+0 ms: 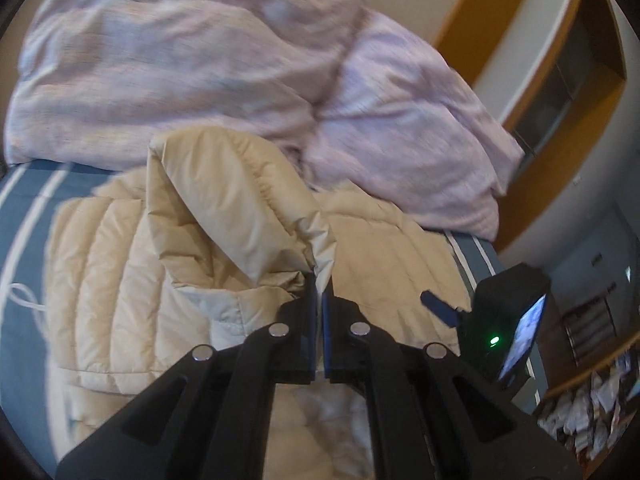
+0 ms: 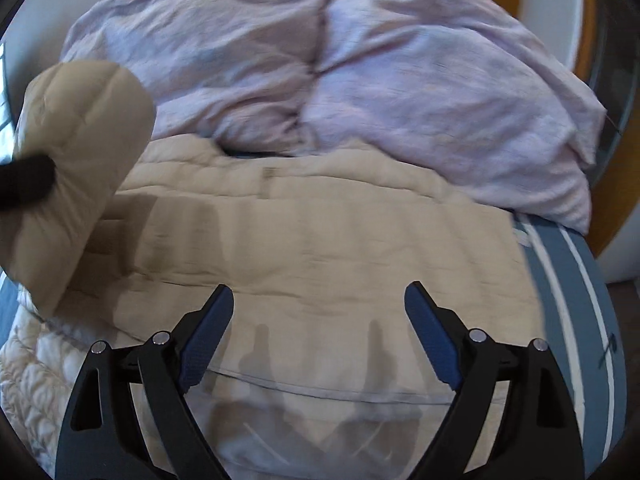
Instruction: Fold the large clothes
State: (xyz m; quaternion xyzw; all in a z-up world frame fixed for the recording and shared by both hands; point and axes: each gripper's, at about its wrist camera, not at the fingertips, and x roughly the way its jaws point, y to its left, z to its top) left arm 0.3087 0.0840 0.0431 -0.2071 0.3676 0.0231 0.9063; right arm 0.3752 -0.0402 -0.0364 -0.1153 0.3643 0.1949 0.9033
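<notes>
A beige quilted puffer jacket (image 1: 120, 280) lies spread on the bed. My left gripper (image 1: 320, 280) is shut on a fold of its sleeve (image 1: 224, 200) and holds that part lifted above the rest. In the right wrist view the lifted sleeve (image 2: 80, 160) hangs at the left, pinched by the dark tip of the left gripper. My right gripper (image 2: 320, 292) hovers open over the flat jacket body (image 2: 320, 220), with nothing between its blue pads (image 2: 204, 344). Its black housing (image 1: 504, 312) shows at the right of the left wrist view.
A crumpled lilac duvet (image 2: 360, 80) is piled behind the jacket. The blue sheet with white stripes (image 2: 568, 280) runs to the bed's right edge. Beyond it stand an orange-and-white wall (image 1: 520, 80) and a cluttered shelf (image 1: 592, 408).
</notes>
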